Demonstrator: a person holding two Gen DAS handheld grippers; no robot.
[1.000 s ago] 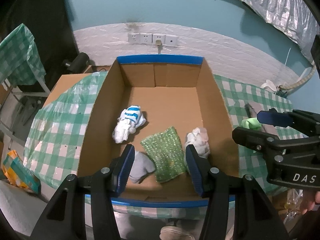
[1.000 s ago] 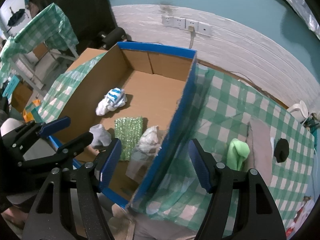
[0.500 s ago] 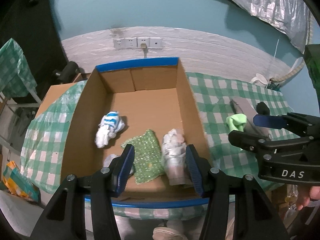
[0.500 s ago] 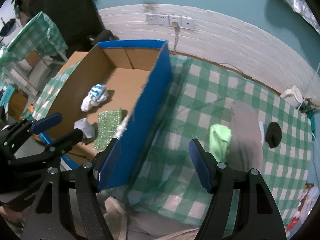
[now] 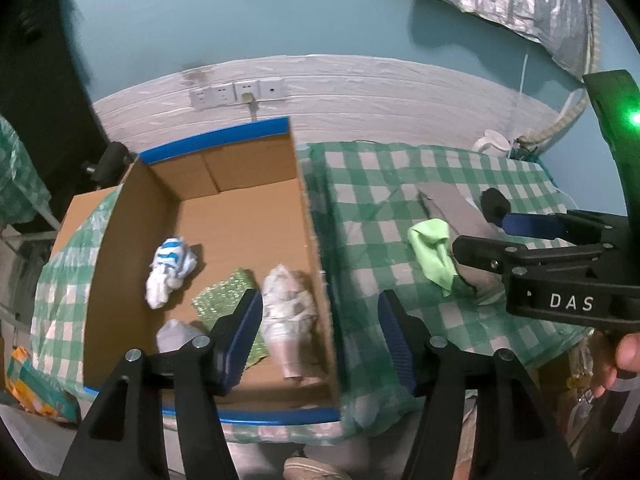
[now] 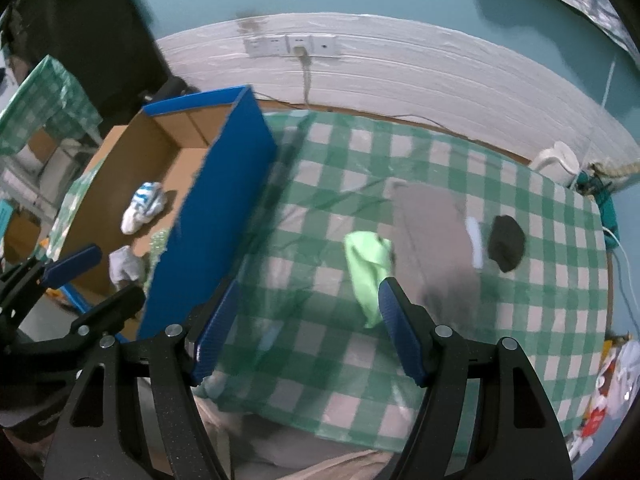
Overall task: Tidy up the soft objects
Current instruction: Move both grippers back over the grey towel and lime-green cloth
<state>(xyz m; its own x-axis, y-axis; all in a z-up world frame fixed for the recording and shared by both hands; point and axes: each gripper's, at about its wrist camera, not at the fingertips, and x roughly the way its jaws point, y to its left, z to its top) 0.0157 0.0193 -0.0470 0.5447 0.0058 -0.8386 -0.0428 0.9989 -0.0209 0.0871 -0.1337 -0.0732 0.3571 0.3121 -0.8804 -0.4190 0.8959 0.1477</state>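
A cardboard box [image 5: 240,184] with blue rims holds a blue-and-white striped sock ball [image 5: 168,270], a green glittery cloth [image 5: 228,296], a pale bundle [image 5: 286,308] and a grey piece [image 5: 176,332]. A light green cloth [image 5: 434,254] lies on the checked table beside a grey pad [image 6: 436,240]; it also shows in the right wrist view [image 6: 366,268]. My left gripper [image 5: 320,332] is open and empty over the box's right wall. My right gripper [image 6: 304,328] is open and empty, just in front of the green cloth.
A black round object [image 6: 506,242] lies right of the grey pad. The box's blue side wall [image 6: 212,224] stands left of the right gripper. Wall sockets [image 6: 292,45] are behind. Clutter sits at the table's right edge [image 6: 612,376].
Both grippers have swung to the right, away from the box's middle toward the table and the green cloth. Both stay open.
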